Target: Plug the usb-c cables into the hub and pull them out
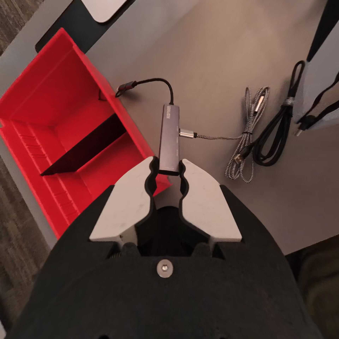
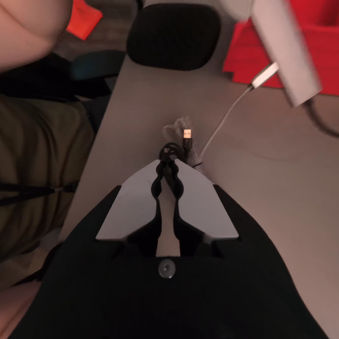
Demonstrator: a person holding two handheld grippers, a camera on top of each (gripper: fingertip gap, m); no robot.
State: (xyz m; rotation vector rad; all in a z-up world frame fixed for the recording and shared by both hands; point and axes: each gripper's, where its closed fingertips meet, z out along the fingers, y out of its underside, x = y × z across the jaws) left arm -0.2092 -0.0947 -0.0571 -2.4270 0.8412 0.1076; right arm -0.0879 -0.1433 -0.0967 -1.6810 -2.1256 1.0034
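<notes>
My left gripper [image 1: 167, 163] is shut on the near end of the grey usb hub [image 1: 169, 135], which lies lengthwise away from me on the grey table [image 1: 211, 64]. A silver usb-c plug [image 1: 187, 133] of the braided grey-white cable [image 1: 245, 139] sits in the hub's right side. A coiled black cable [image 1: 275, 132] lies right of the braided one. My right gripper [image 2: 167, 162] is shut on a loop of the black cable [image 2: 169, 150] at table level. The hub [image 2: 286, 51] and its silver plug [image 2: 264, 75] show blurred at upper right in the right wrist view.
A red bin [image 1: 64, 119] with a black divider stands just left of the hub. The hub's own black lead and plug [image 1: 126, 88] rest against its rim. The braided cable's usb-a plug [image 2: 187, 134] lies ahead of the right gripper. A black pad [image 2: 173, 34] lies beyond. The tips of one gripper are about 15 cm away from the tips of the other.
</notes>
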